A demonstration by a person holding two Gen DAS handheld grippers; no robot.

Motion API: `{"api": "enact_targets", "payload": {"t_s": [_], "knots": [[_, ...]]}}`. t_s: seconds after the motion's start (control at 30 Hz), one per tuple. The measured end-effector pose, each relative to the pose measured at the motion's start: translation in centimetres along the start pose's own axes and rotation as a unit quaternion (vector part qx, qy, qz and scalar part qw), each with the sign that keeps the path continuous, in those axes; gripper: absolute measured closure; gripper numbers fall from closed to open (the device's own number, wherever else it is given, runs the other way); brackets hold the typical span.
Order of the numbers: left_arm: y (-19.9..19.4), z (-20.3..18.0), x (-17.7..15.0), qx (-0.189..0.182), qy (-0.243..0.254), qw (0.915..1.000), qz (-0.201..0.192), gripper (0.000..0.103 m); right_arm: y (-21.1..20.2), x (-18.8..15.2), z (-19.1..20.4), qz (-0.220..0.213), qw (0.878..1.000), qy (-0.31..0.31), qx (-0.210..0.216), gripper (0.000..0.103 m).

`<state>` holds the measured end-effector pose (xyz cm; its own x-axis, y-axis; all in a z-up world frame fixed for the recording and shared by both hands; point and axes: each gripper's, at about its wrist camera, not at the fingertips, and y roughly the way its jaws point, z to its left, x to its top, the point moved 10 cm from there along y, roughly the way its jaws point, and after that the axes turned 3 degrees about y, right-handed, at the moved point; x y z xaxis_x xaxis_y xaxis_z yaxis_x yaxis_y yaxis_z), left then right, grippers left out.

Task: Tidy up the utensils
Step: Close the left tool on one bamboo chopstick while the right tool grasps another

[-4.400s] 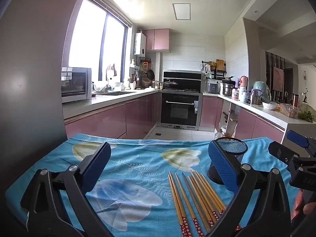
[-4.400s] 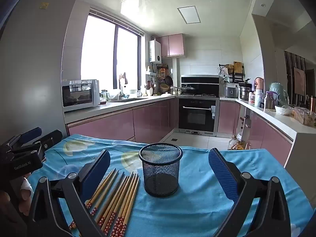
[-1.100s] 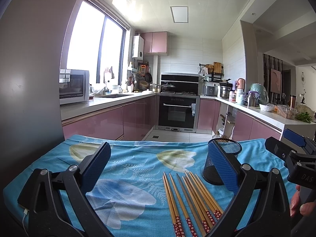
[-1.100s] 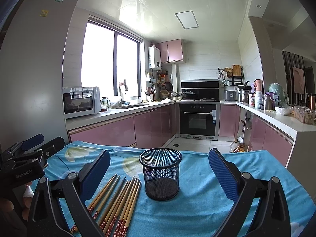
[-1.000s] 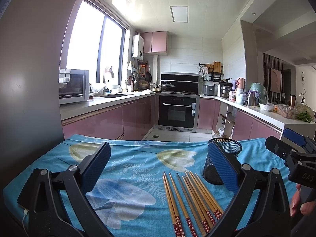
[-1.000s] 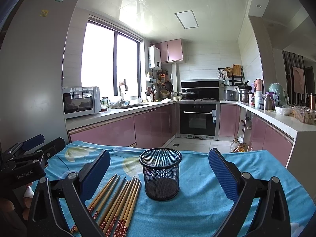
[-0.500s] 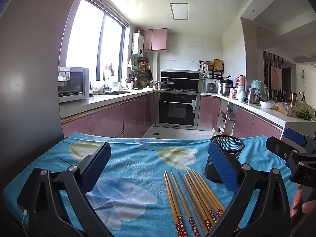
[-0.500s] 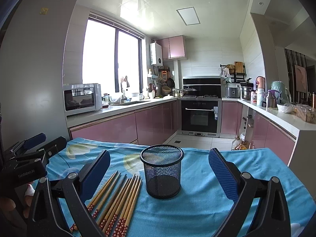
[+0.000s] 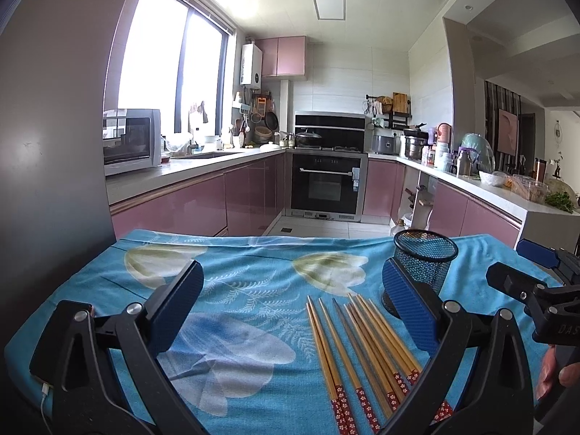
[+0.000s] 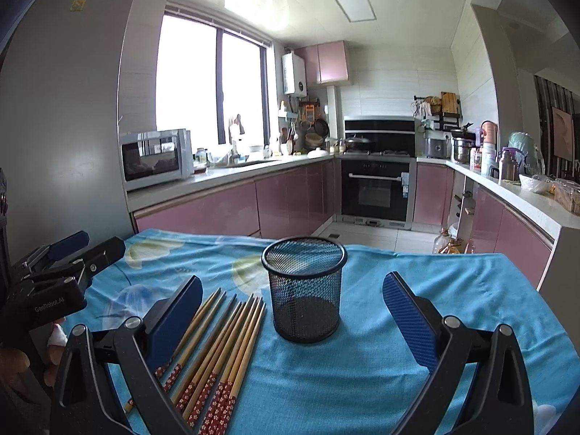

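Chopsticks (image 9: 362,355) are laid out flat on the blue floral tablecloth (image 9: 235,279), side by side in a loose fan, red patterned ends toward the camera, and not one has been lifted. Just beside their tips the black mesh holder (image 10: 303,288) is seen standing upright, and through its mesh nothing can be made out inside. So the sorting is judged to be at its very start: the whole bundle is left to be moved, presumably into that holder.

The left gripper (image 9: 290,311) is held low over the near edge of the table, its blue-padded jaws spread wide with nothing between them; the chopsticks lie just inside its right-hand finger. The right gripper (image 10: 290,311) is likewise held with jaws wide apart and nothing clamped, and the holder is framed squarely between its fingers, with the chopsticks by its left-hand finger. Each tool is caught at the edge of the other's view, and a bit of the person's hand (image 9: 554,373) is glimpsed on the right gripper's handle.

The count of chopsticks cannot be fixed with certainty, as some are hidden behind the gripper arms. The kitchen counters (image 10: 224,181) behind are not involved.
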<state>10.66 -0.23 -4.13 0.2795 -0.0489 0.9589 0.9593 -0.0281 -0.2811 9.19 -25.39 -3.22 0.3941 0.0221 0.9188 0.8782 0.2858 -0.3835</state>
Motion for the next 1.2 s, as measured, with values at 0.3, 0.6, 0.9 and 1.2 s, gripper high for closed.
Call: {"api": "enact_targets", "payload": {"t_s": [0.3,0.6,0.9,1.2], "knots": [[4.2,0.4,-4.9,-0.029,0.028,0.9911,0.127,0.009,5.1,-6.2,1.9,0.165,0.985,-0.01,0.041,0.028],[7.6,-0.4,-8.7,-0.067,0.048,0.9729,0.216,0.026,7.3,-8.4,2.1,0.234,0.971,0.001,0.055,0.048],[9.1,-1.3,-11.4,-0.082,0.068,0.9565,0.272,0.032,8.2,-9.1,2.1,0.261,0.964,-0.012,0.051,0.054],[10.2,-2.2,-12.2,-0.099,0.066,0.9473,0.297,0.037,9.0,-9.2,2.0,0.273,0.961,-0.025,0.039,0.063]]}}
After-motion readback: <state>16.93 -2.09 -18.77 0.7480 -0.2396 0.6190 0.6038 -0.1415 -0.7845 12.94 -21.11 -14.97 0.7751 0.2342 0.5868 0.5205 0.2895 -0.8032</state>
